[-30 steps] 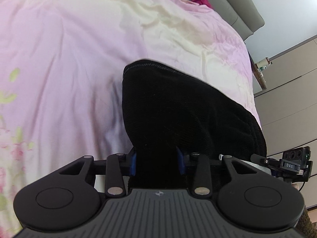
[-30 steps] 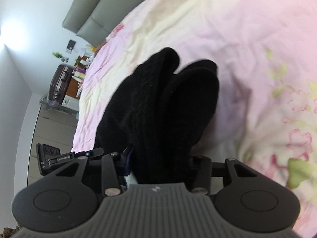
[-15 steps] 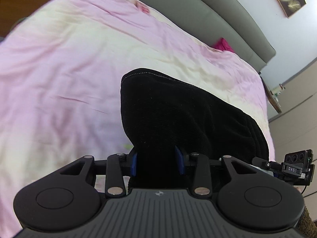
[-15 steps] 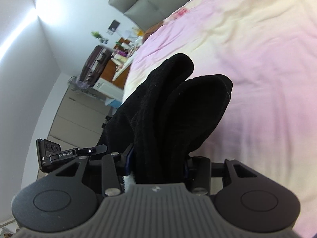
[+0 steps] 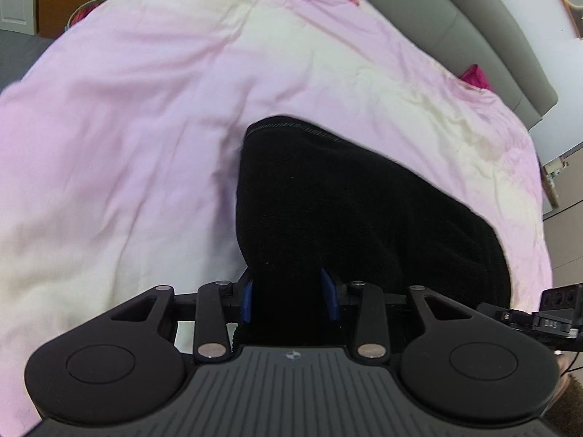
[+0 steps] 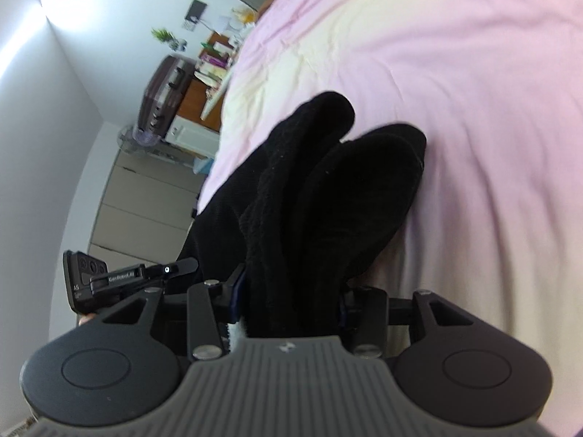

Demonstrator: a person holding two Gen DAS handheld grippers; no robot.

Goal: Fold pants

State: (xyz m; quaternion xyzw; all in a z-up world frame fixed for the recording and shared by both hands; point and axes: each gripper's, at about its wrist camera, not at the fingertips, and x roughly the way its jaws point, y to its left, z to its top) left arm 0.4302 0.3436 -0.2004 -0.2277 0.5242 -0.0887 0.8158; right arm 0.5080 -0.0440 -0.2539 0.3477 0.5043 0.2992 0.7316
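L gripper [image 5: 290, 300]: clamped on black pants [image 5: 349, 211], blue pads pressing thick fabric from both sides.
R gripper [image 6: 291, 304]: clenched on same pants, two bunched rounded folds rising out of the jaws; white tag or label just visible at left jaw base.
Pants, location: held up between both grippers, above pink-and-cream bedspread [image 5: 145, 109]; hemmed edge w/ stitching on top in L view; whether the lower part rests on the bed can't tell.
Feel (judged): soft, thick knit or fleece, limp; drapes and bunches, no stiffness; light-to-medium wt; not slippery, not fragile.
Grip pts (judged): edge/corner holds at both ends work well; keep cloth taut between grippers, else sag mid-span and fold goes crooked.
Risk (judged): bulky layers in R jaws may slip out unevenly on release.
Surroundings: grey headboard [image 5: 484, 18] beyond bed; cluttered side table [image 6: 218, 54] far left in R view.
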